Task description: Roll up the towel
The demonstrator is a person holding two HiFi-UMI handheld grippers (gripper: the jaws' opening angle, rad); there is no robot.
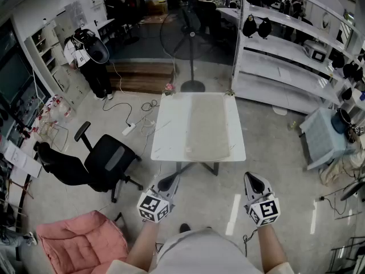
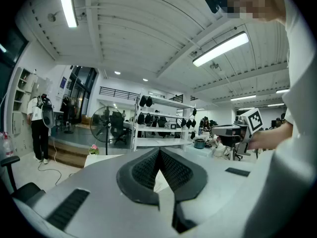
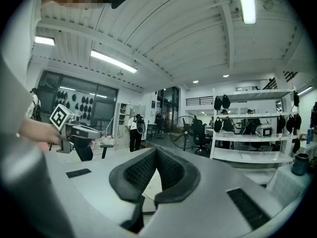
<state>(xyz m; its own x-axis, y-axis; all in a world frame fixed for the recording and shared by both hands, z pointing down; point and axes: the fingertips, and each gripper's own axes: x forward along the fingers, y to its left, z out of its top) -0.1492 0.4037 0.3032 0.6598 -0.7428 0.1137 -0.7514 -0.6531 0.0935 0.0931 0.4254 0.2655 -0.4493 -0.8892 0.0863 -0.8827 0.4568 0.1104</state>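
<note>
We find the towel (image 1: 208, 127) spread flat on the white table (image 1: 165, 138). It covers the centre and right of the top, with its long side running from the near edge to the far edge. No fold or roll shows in it, so we judge the task not yet begun.

We hold the left gripper (image 1: 169, 182) and the right gripper (image 1: 253, 179) side by side, roughly level, over the floor on the near side of the table and well apart from the towel. Each gripper view shows the ribbed pads meeting at the tips with nothing between them: both tools are clenched and empty.

We expect the towel to be light, soft and limp. It will not hold a shape, it will bunch if pushed, and it may slide on the smooth tabletop. It is not fragile. We recommend taking it at the near short edge, one gripper close to each near corner, then turning that edge over toward the far side with both ends kept even.
</note>
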